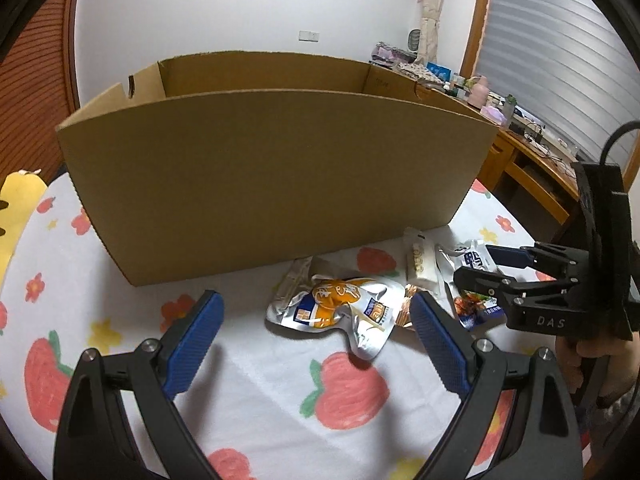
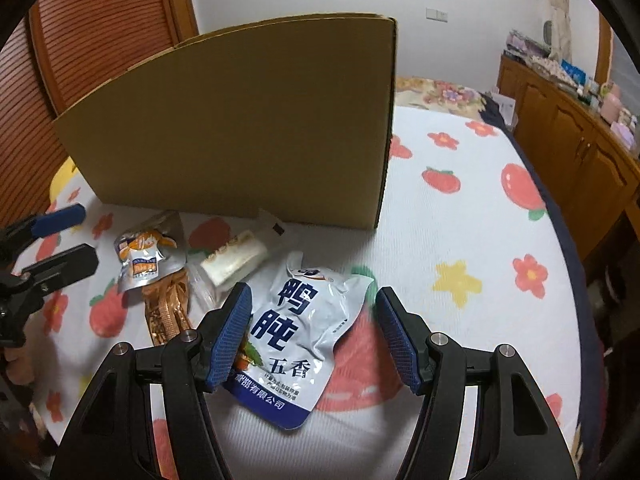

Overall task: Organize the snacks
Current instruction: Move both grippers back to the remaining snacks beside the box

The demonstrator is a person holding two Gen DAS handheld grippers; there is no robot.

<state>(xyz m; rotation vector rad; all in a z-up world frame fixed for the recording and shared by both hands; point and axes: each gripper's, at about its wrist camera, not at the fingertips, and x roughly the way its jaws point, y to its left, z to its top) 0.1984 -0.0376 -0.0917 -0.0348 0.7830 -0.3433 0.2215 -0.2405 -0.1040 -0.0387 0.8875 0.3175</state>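
A big open cardboard box [image 1: 276, 176] stands on the bed; it also shows in the right wrist view [image 2: 240, 128]. Snack packets lie in front of it: a silver-orange pouch [image 1: 332, 308], a clear-wrapped white cake [image 1: 420, 264], a copper-coloured packet [image 2: 168, 312] and a white-blue pouch [image 2: 304, 332]. My left gripper [image 1: 316, 312] is open, its fingers either side of the silver-orange pouch [image 2: 140, 260]. My right gripper [image 2: 312, 312] is open, low over the white-blue pouch, which lies between its fingers. The right gripper [image 1: 480, 264] also shows at the right of the left wrist view.
The bed has a white sheet with strawberries and flowers [image 2: 460, 240]. A wooden cabinet [image 2: 568, 132] with many small items runs along the right. A yellow cushion [image 1: 20, 208] lies at the left. A wooden slatted door [image 2: 100, 32] stands behind the box.
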